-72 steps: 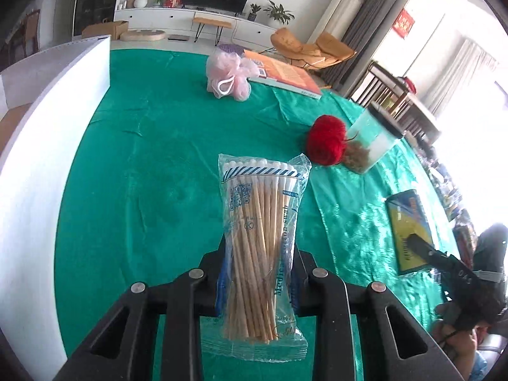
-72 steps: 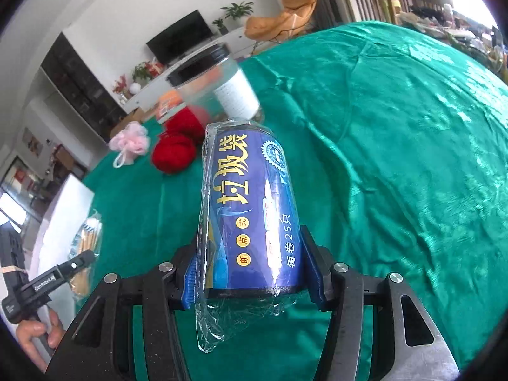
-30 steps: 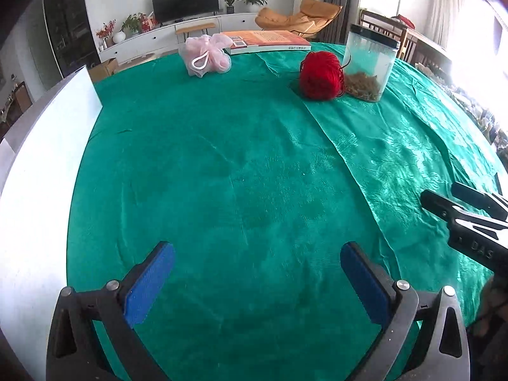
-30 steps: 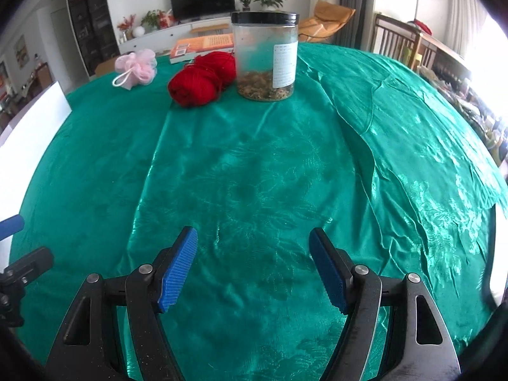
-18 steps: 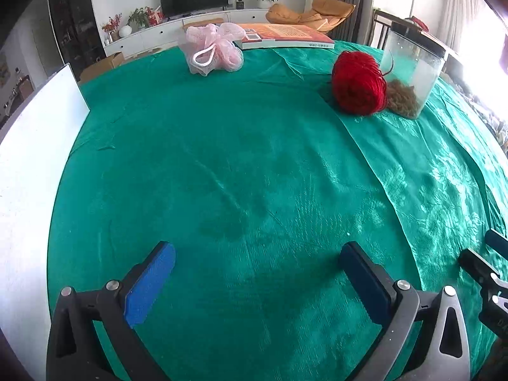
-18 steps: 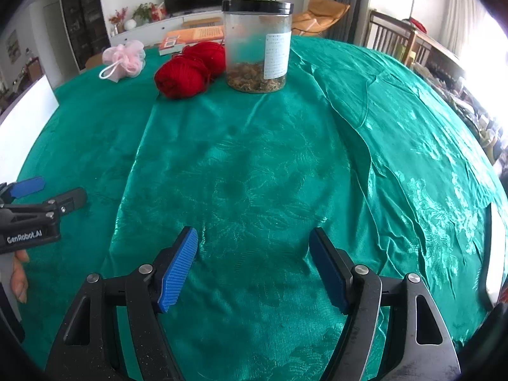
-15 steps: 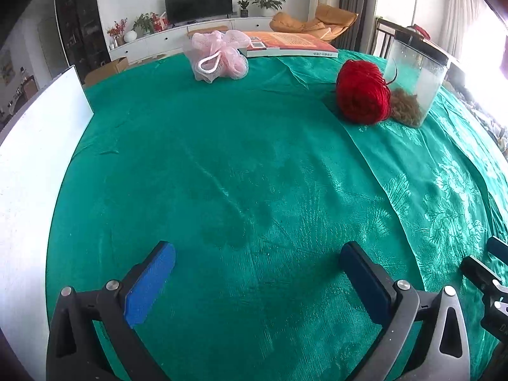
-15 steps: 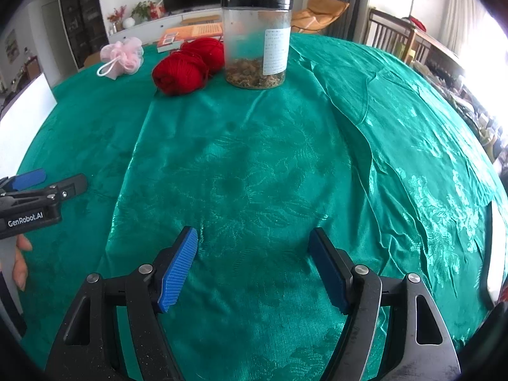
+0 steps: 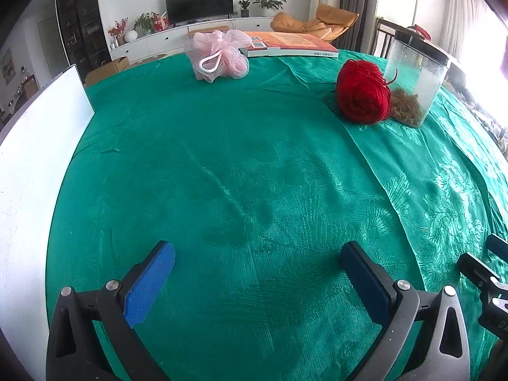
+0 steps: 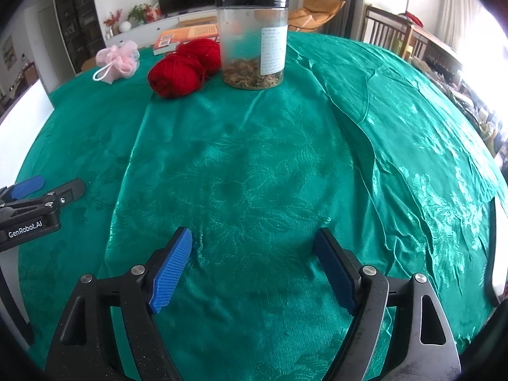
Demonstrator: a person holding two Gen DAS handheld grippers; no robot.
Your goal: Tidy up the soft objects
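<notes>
A pink mesh bath pouf (image 9: 219, 55) (image 10: 118, 59) lies at the far side of the green tablecloth (image 9: 254, 171). Red yarn (image 9: 363, 95) sits to its right, seen as two balls (image 10: 185, 66) in the right wrist view. My left gripper (image 9: 258, 250) is open and empty over bare cloth, well short of both. My right gripper (image 10: 254, 238) is empty too, its jaws still opening over cloth in front of the jar. Each gripper shows at the edge of the other's view: left gripper (image 10: 47, 187), right gripper (image 9: 485, 260).
A clear jar (image 10: 252, 41) (image 9: 417, 79) with a black lid and brown flakes stands beside the yarn. An orange book (image 9: 289, 44) lies behind the pouf. A white board (image 9: 35, 158) runs along the table's left edge. Chairs and a TV unit stand beyond.
The left wrist view has moved closer to the pouf and yarn. The right gripper's jaws have spread a little wider. Neither gripper has held anything over the last second.
</notes>
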